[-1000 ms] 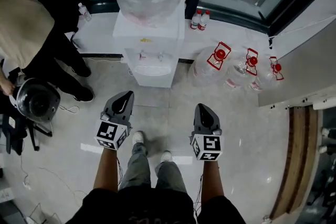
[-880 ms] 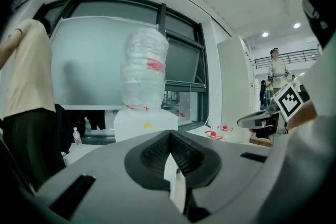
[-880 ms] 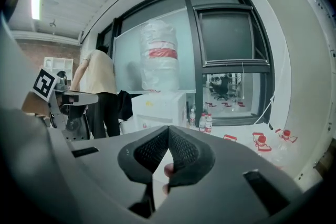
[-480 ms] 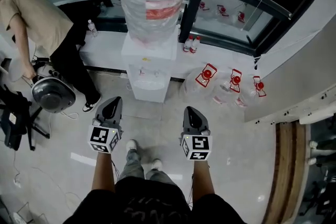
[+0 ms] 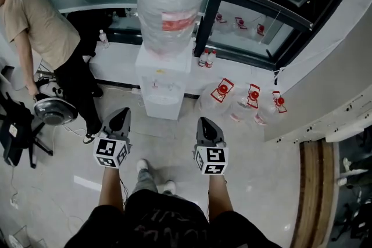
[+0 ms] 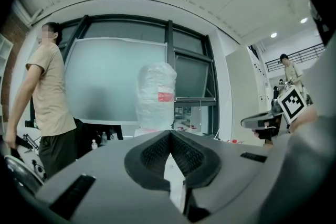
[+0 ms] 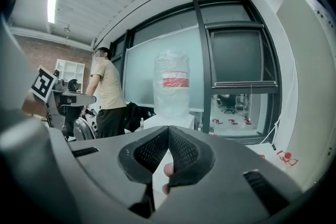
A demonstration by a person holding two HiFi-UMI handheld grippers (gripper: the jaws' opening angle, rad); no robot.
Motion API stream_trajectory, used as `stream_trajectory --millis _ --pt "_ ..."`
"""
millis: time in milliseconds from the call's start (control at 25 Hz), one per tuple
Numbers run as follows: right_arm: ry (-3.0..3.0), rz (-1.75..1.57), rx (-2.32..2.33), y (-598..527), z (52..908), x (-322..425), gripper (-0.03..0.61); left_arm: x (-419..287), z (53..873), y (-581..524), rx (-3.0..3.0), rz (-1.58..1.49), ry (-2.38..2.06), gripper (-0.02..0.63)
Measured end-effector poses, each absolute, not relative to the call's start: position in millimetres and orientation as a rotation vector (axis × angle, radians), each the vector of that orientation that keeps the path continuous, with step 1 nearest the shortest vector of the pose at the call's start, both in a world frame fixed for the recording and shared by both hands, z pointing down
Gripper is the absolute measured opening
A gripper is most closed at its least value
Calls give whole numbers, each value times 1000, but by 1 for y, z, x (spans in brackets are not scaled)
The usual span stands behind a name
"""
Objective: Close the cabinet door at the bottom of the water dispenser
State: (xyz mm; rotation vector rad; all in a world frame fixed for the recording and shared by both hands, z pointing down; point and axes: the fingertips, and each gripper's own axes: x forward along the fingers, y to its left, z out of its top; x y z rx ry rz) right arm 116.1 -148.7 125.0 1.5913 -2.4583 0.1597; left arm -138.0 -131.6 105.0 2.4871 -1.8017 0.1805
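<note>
- The water dispenser (image 5: pixel 164 75) stands against the window wall with a wrapped bottle (image 5: pixel 171 3) on top. The cabinet door is low on its front, facing the person.
- From this steep angle that front is badly foreshortened. I see no door leaf swung out over the floor (image 5: pixel 267 183), but I cannot say for sure that it is latched.
- The left hand-held gripper (image 5: pixel 121 112) has its jaws pressed together with nothing between them. It is held in the air, well short of the dispenser.
- The right hand-held gripper (image 5: pixel 204 121) is likewise fully closed and empty, level with the left and also clear of the cabinet.
- Compared with a second ago, the dispenser sits farther off and looks smaller, and more of the window shows above it. The person seems to have straightened up or stepped back.
- To me that reads as backing away rather than reaching in, since neither tool is near the door.
- The bystander in the beige shirt (image 5: pixel 40 32) is now much more in view at the left, and the spare water jugs (image 5: pixel 221 93) have drifted leftward in the view.
</note>
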Motion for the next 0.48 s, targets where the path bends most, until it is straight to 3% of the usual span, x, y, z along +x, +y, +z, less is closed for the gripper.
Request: stream_trajectory --millis 480 --pt "-2470 102 1607 -140 102 119 12 -134 76 -124 2521 150 -1823 6"
